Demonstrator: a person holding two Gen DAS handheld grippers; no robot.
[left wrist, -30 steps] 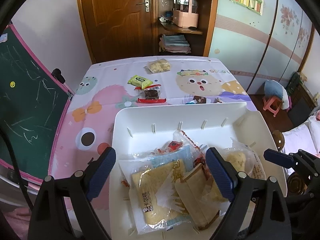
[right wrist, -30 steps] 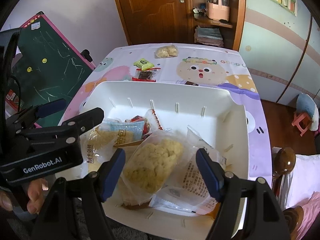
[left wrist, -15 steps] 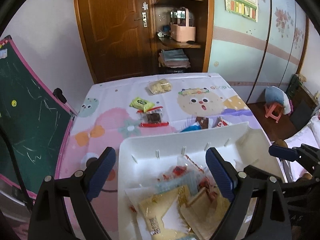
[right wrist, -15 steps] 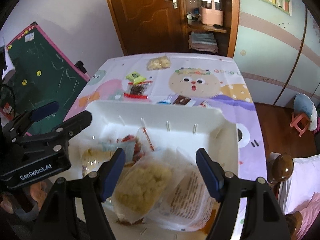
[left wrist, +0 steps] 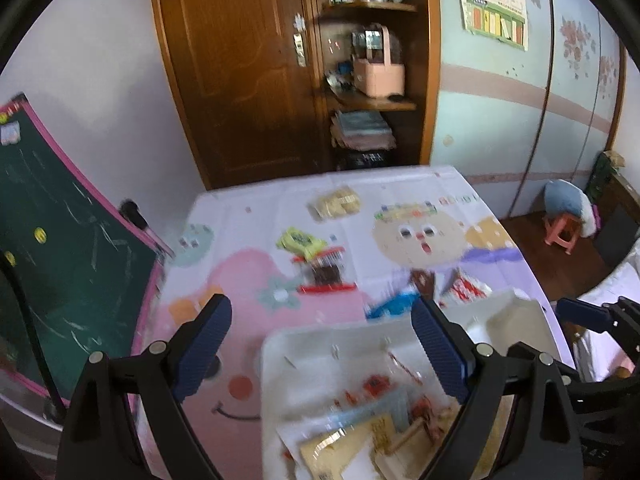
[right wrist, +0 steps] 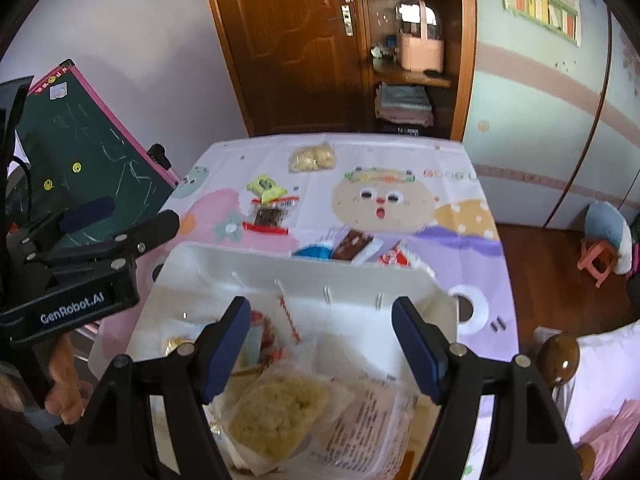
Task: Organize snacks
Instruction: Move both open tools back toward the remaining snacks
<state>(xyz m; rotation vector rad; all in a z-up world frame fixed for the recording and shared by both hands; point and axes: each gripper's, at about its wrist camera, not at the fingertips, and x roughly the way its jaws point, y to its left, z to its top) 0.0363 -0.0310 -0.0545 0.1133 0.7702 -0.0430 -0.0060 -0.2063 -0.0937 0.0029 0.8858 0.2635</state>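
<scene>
Right wrist view: both hand-held grippers pulled back and up since a second ago; white bin (right wrist: pixel 224 256) now lower in frame, more of surface (right wrist: pixel 472 184) visible. Right hand-held gripper (right wrist: pixel 322 354) open, empty; left hand-held gripper (left wrist: pixel 322 350) open, empty. Likely next pick among loose snacks beyond bin: green packet (right wrist: pixel 266 186), brown bar (right wrist: pixel 352 245), pale puffed bag (right wrist: pixel 312 157). Bin's near half piled with crinkly clear packets.

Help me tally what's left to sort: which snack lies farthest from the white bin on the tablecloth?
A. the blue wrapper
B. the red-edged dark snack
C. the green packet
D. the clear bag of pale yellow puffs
D: the clear bag of puffs lies nearest the table's far edge, beyond the green packet.
</scene>
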